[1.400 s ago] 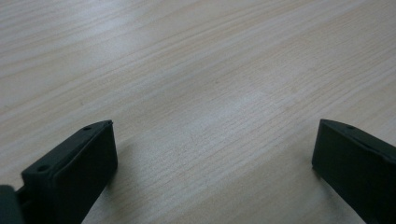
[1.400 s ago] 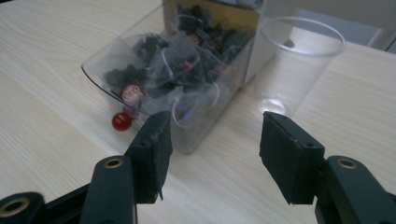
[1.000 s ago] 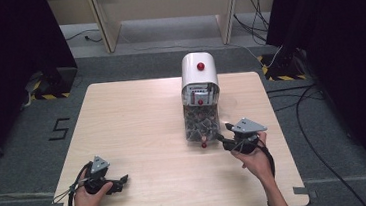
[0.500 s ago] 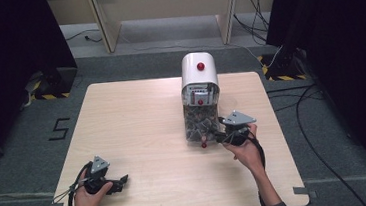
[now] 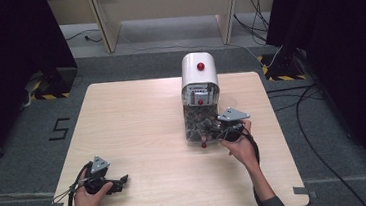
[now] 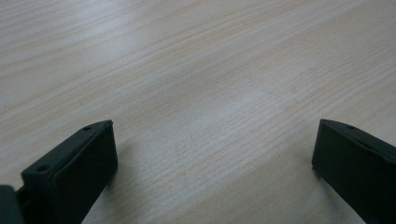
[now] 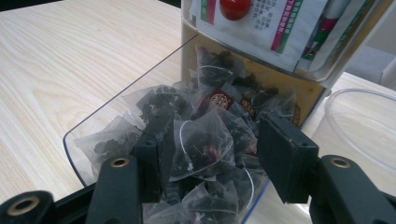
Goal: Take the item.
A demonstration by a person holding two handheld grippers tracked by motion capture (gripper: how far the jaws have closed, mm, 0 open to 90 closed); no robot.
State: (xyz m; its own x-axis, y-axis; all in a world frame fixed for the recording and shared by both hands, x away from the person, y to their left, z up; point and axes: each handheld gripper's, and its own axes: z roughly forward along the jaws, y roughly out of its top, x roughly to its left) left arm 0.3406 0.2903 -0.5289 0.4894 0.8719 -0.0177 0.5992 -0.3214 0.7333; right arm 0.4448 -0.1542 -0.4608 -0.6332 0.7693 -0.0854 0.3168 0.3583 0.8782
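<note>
Tea bags [image 7: 201,144] are the business right now: a heap of clear pyramid sachets with dark leaves inside, piled in the see-through tray [image 7: 93,126] that juts out from the foot of the white dispenser [image 5: 199,71]. In the high view that dispenser stands upright on the far right part of the wooden table [image 5: 137,117], a red knob on its rounded top and another red button on its printed front panel.

Right gripper [image 7: 212,144] is down in the tray, its 2 black jaws standing about half apart on either side of 1 sachet near the top of the pile. That sachet sits between the pads, but whether they actually press on it I cannot tell; the left jaw is buried among the neighbouring bags. In the high view the right gripper [image 5: 212,128] points in at the tray from the right side, the person's hand [image 5: 239,146] behind it and a grey plate on top.

Left gripper [image 6: 212,149] is released, jaws spread wide over bare wood grain with nothing between them. In the high view it lies low at the near left corner of the table, well apart from the dispenser, held in the other hand [image 5: 86,199].
</note>
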